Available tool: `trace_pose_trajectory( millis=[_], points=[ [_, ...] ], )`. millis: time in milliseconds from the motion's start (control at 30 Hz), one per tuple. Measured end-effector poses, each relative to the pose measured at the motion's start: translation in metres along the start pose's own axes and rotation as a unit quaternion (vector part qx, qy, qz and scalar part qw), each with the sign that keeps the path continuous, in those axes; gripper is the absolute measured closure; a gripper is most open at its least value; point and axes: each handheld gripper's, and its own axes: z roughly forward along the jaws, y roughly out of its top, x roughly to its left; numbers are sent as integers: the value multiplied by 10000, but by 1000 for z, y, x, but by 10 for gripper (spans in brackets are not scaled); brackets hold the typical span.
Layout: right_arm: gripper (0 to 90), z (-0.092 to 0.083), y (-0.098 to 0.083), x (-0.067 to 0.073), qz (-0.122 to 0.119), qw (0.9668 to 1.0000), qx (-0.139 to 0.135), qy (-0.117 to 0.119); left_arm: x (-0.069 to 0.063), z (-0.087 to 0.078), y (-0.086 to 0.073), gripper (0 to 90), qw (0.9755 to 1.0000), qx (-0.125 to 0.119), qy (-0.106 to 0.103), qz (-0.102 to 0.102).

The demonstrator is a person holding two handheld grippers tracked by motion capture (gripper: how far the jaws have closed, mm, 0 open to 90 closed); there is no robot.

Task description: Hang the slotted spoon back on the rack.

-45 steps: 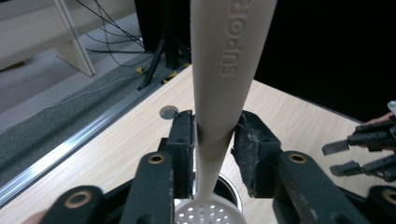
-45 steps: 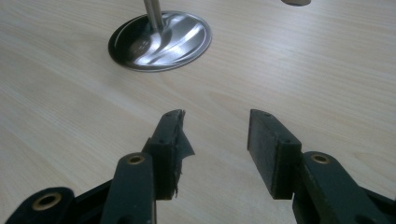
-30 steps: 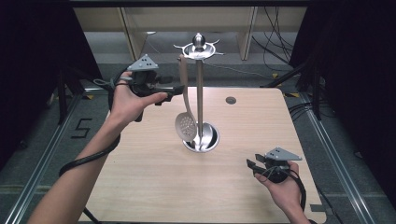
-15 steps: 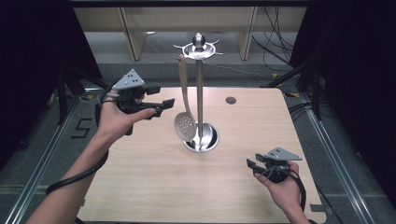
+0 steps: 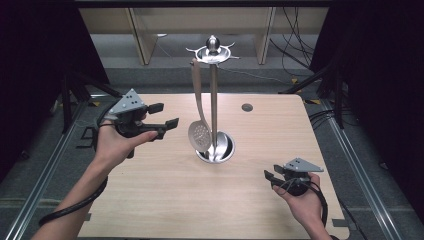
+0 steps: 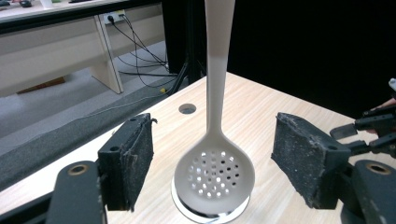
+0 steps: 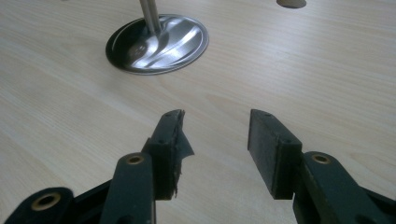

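The left gripper (image 5: 167, 115) is moving back from the stand (image 5: 214, 100) toward the left side of the frame. One second ago it was high, close to the handle of the slotted spoon (image 5: 199, 134); now it is lower and well apart from it, over the left part of the desk (image 5: 165, 200). Its jaws are standing wide open with nothing between them. In the left gripper view the slotted spoon (image 6: 214, 172) is hanging in the middle of the picture, between the two open pads (image 6: 135, 158) but farther off, not touching them.

The slotted spoon is hanging from a hook of the ring at the top of the stand, in the upper centre of the high view, and its perforated bowl is reaching down just above the round base (image 5: 216, 149). It is hanging straight and quiet.

The right gripper (image 5: 272, 178) is resting low in the lower right of the frame, as it was before, with its jaws also apart and empty. In the right gripper view the base (image 7: 157, 43) is lying at the upper left, well apart from its pads.

This is suggesting that the hanging of the spoon is finished and the left hand (image 5: 114, 145) is releasing and retreating, so the work is probably at its end.
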Motion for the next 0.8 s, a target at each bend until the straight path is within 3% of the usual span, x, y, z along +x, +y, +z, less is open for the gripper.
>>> trace_pose_trajectory(
  millis=[267, 367, 500, 800],
  points=[
    [557, -1, 0, -1, -84, 9999, 8, -88, -1, -5, -27, 280, 9999, 154, -6, -67],
    [557, 0, 0, 0, 21, 10000, 5, 14, -1, -6, -37, 280, 9998, 158, 9, -134],
    [557, -1, 0, -1, -72, 9999, 2, -97, -1, -9, -50, 283, 9996, 125, -11, -243],
    [557, -1, 0, -1, -98, 9999, 13, -94, -3, -11, -84, 286, 9992, 124, 72, -386]
  ],
)
